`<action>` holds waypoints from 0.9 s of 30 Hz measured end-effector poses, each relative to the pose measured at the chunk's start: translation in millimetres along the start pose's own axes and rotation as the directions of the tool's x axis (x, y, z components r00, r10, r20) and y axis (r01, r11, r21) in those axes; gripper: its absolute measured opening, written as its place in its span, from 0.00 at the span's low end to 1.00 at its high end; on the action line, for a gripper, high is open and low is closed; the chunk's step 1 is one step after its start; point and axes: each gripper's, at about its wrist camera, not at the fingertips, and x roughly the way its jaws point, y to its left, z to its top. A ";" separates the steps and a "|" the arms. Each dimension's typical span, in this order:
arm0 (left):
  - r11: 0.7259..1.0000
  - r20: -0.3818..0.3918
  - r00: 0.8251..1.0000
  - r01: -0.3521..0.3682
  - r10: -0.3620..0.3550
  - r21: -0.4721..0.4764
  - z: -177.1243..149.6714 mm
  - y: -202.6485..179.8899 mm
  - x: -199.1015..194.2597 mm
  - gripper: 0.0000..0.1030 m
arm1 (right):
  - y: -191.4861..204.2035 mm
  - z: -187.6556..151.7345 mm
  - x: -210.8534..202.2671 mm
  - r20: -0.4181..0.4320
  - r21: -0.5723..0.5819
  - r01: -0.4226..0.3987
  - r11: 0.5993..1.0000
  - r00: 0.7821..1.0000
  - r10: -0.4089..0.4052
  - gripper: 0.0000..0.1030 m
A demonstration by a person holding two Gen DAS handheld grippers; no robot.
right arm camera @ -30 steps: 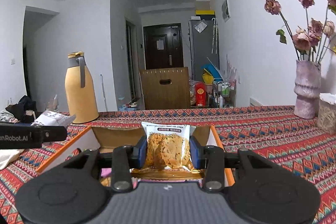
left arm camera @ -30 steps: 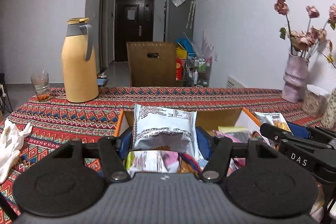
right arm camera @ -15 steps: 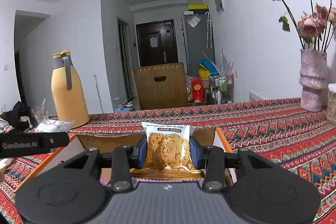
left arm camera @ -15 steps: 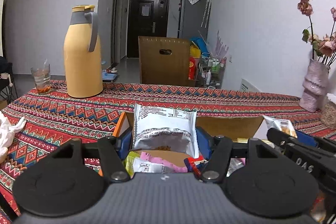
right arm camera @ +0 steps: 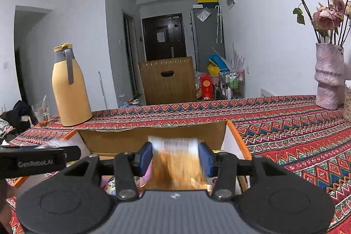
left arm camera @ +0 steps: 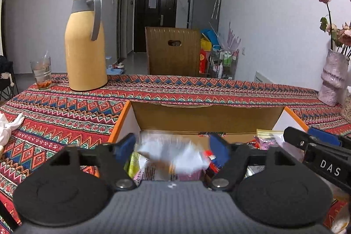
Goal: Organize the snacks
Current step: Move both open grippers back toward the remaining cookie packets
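Both claws opening: left claw (left arm camera: 173,144) dropping silver packet (left arm camera: 169,155), right claw (right arm camera: 175,156) dropping cookie packet (right arm camera: 175,161) into near-filled box (left arm camera: 206,116).

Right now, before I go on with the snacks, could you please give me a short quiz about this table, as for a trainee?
1. True or false: the yellow jug stands inside the cardboard box.
2. What stands beside the jug? A: a glass. B: a bowl. C: a book.
3. What does the pink vase hold?
Key: 1 false, it stands on the cloth behind the box. 2 A. 3 dried roses.
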 end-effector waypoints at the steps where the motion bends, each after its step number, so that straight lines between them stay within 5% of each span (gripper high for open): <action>1: 1.000 0.009 1.000 -0.003 0.003 0.000 0.2 0.1 -1.4 0.83 | -1.0 0.4 -0.7 0.002 0.005 0.003 1.000 1.000 -0.003 0.64; 5: 1.000 0.024 1.000 -0.014 0.015 -0.010 0.7 1.0 -3.7 1.00 | -6.6 1.4 -3.4 0.016 0.030 0.018 0.999 1.000 -0.018 0.89; 7: 0.999 0.035 0.999 -0.027 0.028 -0.018 0.6 1.9 -5.6 1.00 | -10.0 1.0 -5.4 0.020 0.043 0.025 0.999 0.999 -0.026 1.00; 27: 0.999 0.018 1.000 -0.015 0.016 -0.032 9.6 3.6 -14.2 1.00 | -15.8 13.4 -23.0 0.070 0.080 0.048 0.996 0.996 -0.054 1.00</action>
